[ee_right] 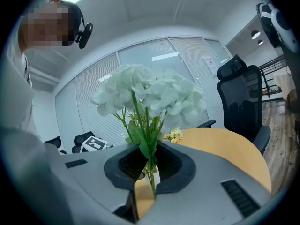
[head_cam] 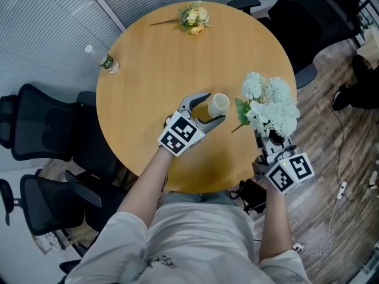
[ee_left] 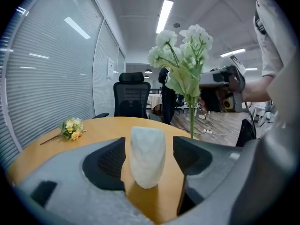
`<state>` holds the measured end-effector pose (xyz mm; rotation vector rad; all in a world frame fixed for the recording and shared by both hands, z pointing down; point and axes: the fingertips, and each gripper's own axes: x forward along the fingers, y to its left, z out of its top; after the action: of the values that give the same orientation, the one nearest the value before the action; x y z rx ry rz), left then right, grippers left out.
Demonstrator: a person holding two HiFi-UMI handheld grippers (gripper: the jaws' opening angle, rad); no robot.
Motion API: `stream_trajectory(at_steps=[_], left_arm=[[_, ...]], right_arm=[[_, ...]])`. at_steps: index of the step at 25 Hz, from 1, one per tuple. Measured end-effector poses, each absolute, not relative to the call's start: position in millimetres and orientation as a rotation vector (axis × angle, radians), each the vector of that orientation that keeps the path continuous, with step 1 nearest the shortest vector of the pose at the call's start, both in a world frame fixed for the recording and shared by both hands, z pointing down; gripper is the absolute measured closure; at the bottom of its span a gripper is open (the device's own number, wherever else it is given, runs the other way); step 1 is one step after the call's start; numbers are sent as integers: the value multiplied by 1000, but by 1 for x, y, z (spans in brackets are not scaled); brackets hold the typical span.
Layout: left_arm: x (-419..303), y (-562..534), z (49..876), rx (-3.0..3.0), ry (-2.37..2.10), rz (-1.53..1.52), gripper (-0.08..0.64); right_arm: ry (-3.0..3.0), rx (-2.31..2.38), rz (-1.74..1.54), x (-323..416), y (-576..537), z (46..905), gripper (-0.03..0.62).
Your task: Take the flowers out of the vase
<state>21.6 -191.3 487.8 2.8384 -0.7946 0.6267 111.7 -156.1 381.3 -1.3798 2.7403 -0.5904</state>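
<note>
Jaws of the left gripper flank the vase, slightly clear; right gripper clamps the flower stems.

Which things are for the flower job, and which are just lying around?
For the job:
- white vase, standing between the left gripper's jaws
- white flowers, stems pinched by the right gripper

Just lying about:
- small yellow bouquet on the round table
- water bottle at the table's edge
- black office chairs
</note>
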Motion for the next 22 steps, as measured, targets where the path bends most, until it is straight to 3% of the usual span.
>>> stream_trajectory(at_steps=[6,22], left_arm=[[6,-185,470,2793,-838,563,267],[-27,-145,412,2674,-1036,396,514]], right_arm=[[2760,-1383,-593,108,-150,380,549],[2798,-1379,-592,93,-124,367,549]])
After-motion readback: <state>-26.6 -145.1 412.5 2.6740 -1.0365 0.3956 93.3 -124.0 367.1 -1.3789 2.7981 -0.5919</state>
